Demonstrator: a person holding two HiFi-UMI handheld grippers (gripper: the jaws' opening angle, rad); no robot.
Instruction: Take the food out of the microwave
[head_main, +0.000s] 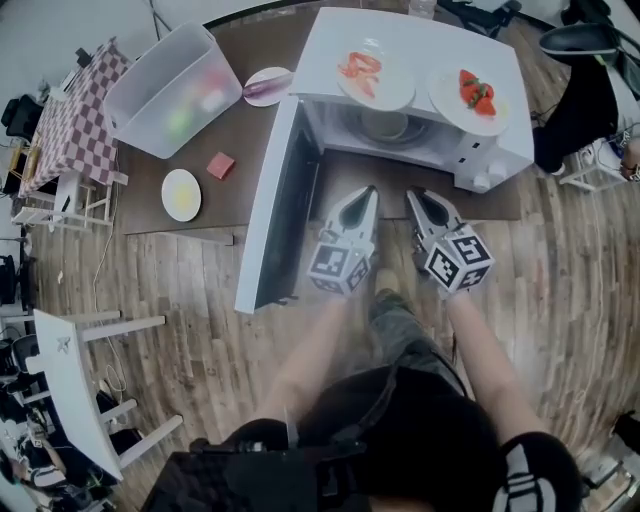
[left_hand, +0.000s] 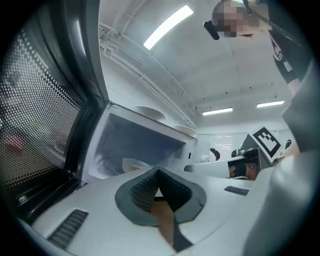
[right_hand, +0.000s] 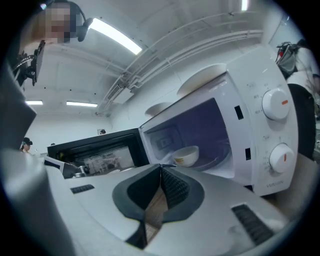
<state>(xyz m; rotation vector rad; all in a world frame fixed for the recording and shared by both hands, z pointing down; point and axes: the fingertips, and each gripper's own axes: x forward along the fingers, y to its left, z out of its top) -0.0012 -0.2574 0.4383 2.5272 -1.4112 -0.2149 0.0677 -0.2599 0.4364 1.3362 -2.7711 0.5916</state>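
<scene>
Bowl (right_hand: 186, 155) in microwave (right_hand: 252, 131), beyond right tool (right_hand: 160, 167)

My left gripper (head_main: 367, 192) and right gripper (head_main: 417, 196) are pale grey, wedge-shaped shells with dark ribbed pads (left_hand: 143, 192) and slotted vents (left_hand: 69, 228). Each carries a cube (head_main: 338, 266) of black-and-white square markers. The wearer has a black top (head_main: 400, 430) and grey-green trousers (head_main: 398, 322).
</scene>
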